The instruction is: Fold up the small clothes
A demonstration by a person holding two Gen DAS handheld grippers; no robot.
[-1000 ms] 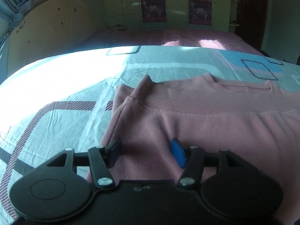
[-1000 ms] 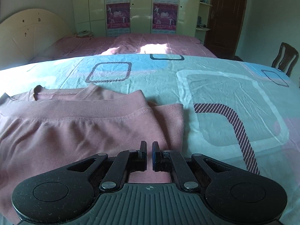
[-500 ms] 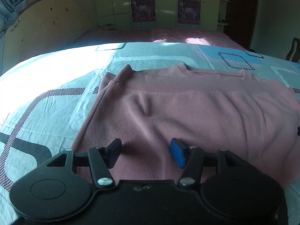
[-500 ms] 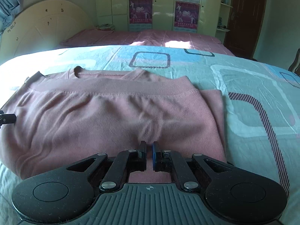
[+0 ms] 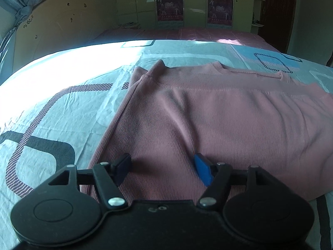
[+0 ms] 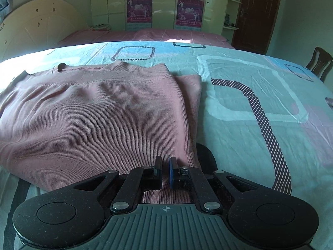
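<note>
Pink sweater (image 5: 218,120) on patterned sheet (image 6: 260,95); left gripper (image 5: 162,166) jaws just widened, empty, right gripper (image 6: 165,171) together.

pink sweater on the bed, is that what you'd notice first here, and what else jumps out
Yes: the pink ribbed sweater lies folded in half across the patterned bedsheet, neckline at the far edge, filling the middle of both wrist views. Next come the grippers over its near edge: the left gripper has just been opening, with nothing between its pads, while the right gripper is shut over the sweater's right corner.
</note>
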